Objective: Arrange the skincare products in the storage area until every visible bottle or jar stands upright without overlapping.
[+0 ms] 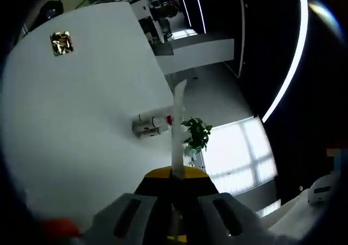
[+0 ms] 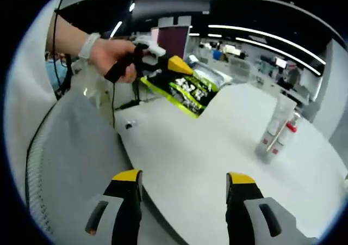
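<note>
Two views share one white table (image 2: pixel 217 147). In the left gripper view a small gold square (image 1: pixel 61 43) lies far left on the tabletop; near the middle, a cluster of bottles (image 1: pixel 151 126) sits near the table edge, with a green plant (image 1: pixel 197 133) just beyond it. The left gripper (image 1: pixel 177 196) has its yellow-tipped jaws brought together on a tall white tube (image 1: pixel 178 130), which points away from the camera.

In the right gripper view a hand (image 2: pixel 111 57) at upper left holds the other gripper, with a yellow-and-black packet (image 2: pixel 182 90) just right of it. The right gripper (image 2: pixel 185 182) has its jaws wide apart with nothing between them. At far right the bottles stand together on the table.
</note>
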